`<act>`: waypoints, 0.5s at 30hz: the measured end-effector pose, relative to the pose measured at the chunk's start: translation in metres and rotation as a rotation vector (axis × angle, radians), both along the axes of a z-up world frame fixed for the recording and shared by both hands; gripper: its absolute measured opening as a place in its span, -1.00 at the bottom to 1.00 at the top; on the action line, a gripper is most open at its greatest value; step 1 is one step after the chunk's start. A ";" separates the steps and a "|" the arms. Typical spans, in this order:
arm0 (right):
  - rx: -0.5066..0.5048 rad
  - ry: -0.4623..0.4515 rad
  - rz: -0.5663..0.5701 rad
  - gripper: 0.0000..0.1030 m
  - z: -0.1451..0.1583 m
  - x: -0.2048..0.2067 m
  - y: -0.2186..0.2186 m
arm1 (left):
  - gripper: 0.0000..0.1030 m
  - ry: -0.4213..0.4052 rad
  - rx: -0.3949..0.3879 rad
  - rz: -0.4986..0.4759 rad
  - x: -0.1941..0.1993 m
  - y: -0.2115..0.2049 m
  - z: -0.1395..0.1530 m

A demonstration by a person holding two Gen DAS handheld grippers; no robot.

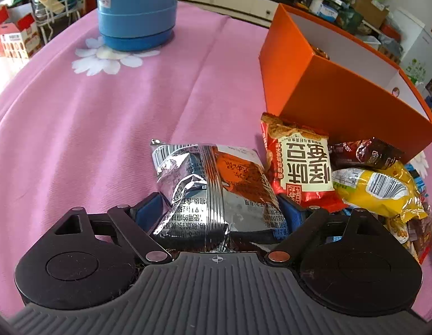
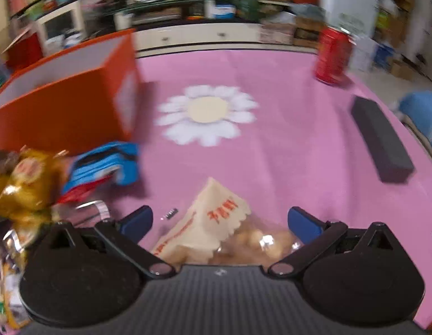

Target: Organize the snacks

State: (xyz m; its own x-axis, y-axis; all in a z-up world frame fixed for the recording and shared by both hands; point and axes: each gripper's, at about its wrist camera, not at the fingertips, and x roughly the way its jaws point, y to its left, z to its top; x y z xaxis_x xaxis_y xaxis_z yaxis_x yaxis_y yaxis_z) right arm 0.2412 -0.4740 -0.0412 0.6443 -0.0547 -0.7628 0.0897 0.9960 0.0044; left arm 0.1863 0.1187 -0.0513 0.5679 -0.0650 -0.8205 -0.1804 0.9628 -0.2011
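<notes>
Right wrist view is motion-blurred throughout; shelf contents behind the table cannot be made out. The orange box is cut off at the left edge, and the heap of snacks at lower left is a smear of yellow, blue and red wrappers. In the left wrist view, the box interior is mostly hidden by its near wall, and the blue jug is cropped at the top.

Legible writing: large Chinese characters, seen upside down, on the cream panel of the red packet; barcodes on the silver packet and the yellow packet. Red characters on the beige pouch are too blurred to read.

Left gripper — blue fingers press against both sides of the silver packet, pinching it just above the pink tablecloth. Right gripper — fingers spread wide, the beige pouch lying between them, apart from both pads.

A red can and a dark block sit well apart.
</notes>
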 end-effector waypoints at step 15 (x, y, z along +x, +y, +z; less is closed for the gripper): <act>0.164 -0.058 0.259 0.99 0.029 -0.073 0.060 | 0.35 -0.076 -0.023 -0.014 -0.025 0.009 0.020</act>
State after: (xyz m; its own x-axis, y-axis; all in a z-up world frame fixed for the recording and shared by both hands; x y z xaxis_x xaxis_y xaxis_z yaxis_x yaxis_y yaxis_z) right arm 0.1680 -0.4143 -0.0122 0.6634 0.2379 -0.7095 -0.1721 0.9712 0.1648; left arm 0.1616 0.1278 -0.0312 0.6274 -0.0914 -0.7733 -0.1502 0.9602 -0.2353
